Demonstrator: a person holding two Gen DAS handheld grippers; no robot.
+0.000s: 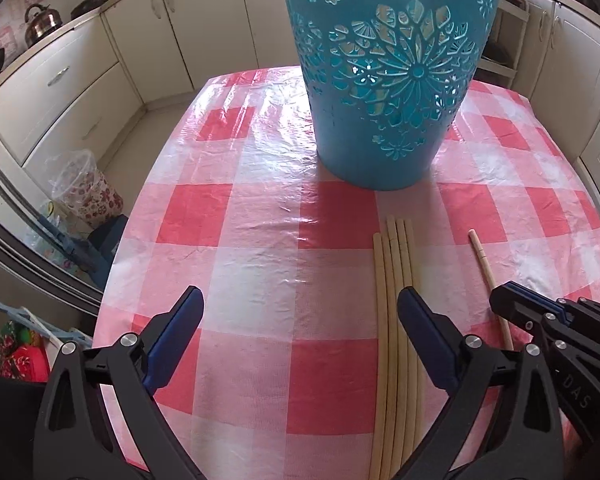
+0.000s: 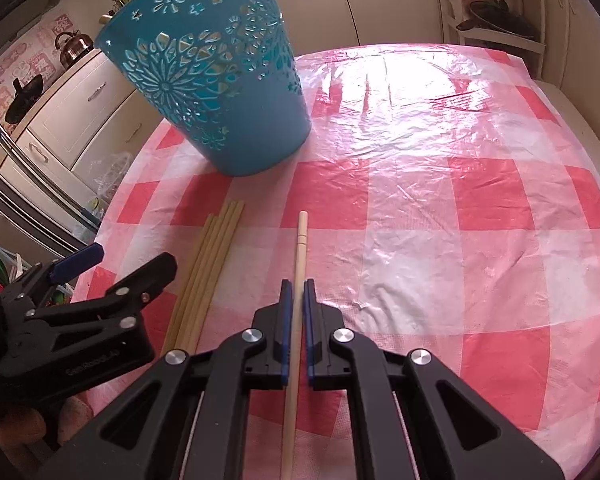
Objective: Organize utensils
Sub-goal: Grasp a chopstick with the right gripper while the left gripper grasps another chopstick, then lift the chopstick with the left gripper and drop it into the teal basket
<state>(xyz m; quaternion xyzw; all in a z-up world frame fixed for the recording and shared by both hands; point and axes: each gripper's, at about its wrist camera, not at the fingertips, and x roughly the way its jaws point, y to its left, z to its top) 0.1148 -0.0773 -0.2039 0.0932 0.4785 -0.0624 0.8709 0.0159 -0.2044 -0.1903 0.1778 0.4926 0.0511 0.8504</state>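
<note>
A teal cut-out basket [image 1: 388,76] stands upright on the red-and-white checked table [image 1: 260,216]; it also shows in the right wrist view [image 2: 216,76]. Several wooden chopsticks [image 1: 396,320] lie side by side in front of it, also seen in the right wrist view [image 2: 208,268]. My left gripper [image 1: 300,304] is open and empty, its right finger beside the bundle. My right gripper [image 2: 296,292] is shut on a single chopstick [image 2: 300,256] that lies apart from the bundle, low over the table. That chopstick also shows in the left wrist view [image 1: 484,260], with the right gripper [image 1: 512,300] on it.
Cream kitchen cabinets [image 1: 80,80] line the wall behind the table, with a kettle [image 1: 40,20] on the counter. Bags and a floral bin [image 1: 88,192] sit on the floor left of the table. A shelf unit [image 2: 496,12] stands at the far right.
</note>
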